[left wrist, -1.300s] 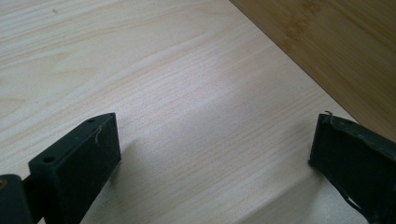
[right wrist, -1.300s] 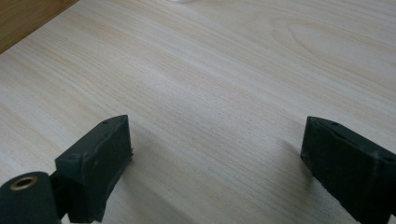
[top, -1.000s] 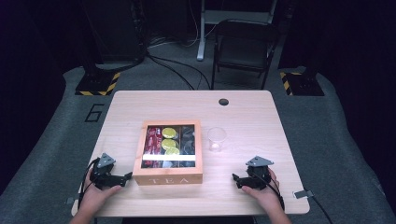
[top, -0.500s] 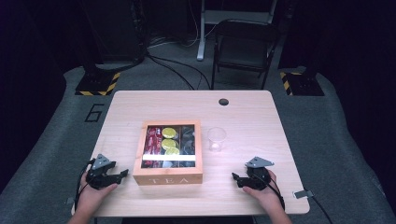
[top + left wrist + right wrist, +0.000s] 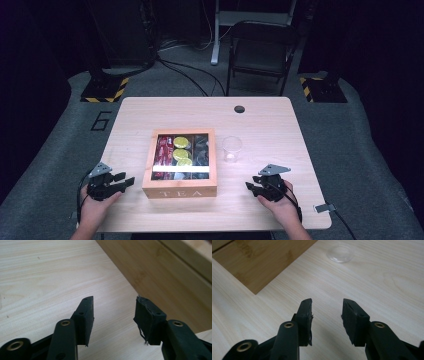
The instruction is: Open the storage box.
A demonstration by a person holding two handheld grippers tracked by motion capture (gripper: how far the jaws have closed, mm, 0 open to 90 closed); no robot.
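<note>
A wooden box (image 5: 180, 191) marked TEA, with a glass lid over coloured tea packets, sits at the table's front middle. A clear plastic cup (image 5: 232, 148) stands just right of it. My left gripper (image 5: 126, 181) hovers left of the box, pointing at its side wall (image 5: 162, 272). Its jaws have just been closing, and the left gripper (image 5: 115, 312) stands open with only bare table in the gap. My right gripper (image 5: 249, 187) hovers right of the box (image 5: 259, 262), with the cup (image 5: 340, 253) farther ahead. The right gripper (image 5: 327, 315) has also been closing and is open with nothing between its jaws.
The light wooden table (image 5: 150, 115) has a round cable hole (image 5: 239, 109) near its far edge. A folding chair (image 5: 262, 47) and cables stand on the dark floor beyond. A small clip (image 5: 324, 207) sits at the table's front right corner.
Both hands have lifted their grippers slightly off the table, and both pairs of jaws stand narrower than before. The box and the cup have not moved.
</note>
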